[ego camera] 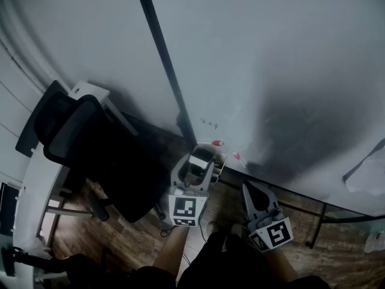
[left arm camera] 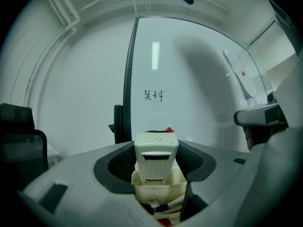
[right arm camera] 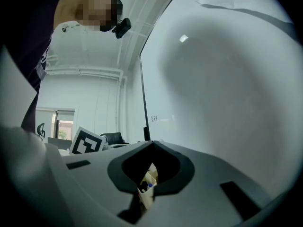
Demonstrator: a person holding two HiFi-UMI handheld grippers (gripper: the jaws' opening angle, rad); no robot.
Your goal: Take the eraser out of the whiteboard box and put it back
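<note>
A cream eraser (left arm camera: 156, 157) stands upright between my left gripper's (left arm camera: 156, 148) black pads, which press on its two sides. Its lower end sits at the mouth of the cream whiteboard box (left arm camera: 159, 191), where marker pens show. In the head view my left gripper (ego camera: 201, 161) is up against the whiteboard at the box (ego camera: 212, 155), with the eraser (ego camera: 197, 166) in it. My right gripper (ego camera: 248, 188) hangs a little lower and to the right, jaws together and empty. Through the right gripper (right arm camera: 150, 145) a corner of the box (right arm camera: 147, 183) shows.
The whiteboard (ego camera: 271, 71) fills the view ahead, with a black upright bar (ego camera: 163, 59) and small writing (ego camera: 209, 124). A black office chair (ego camera: 90, 143) and a white desk (ego camera: 39, 185) stand at the left. A sheet of paper (ego camera: 366, 174) is stuck on at the right.
</note>
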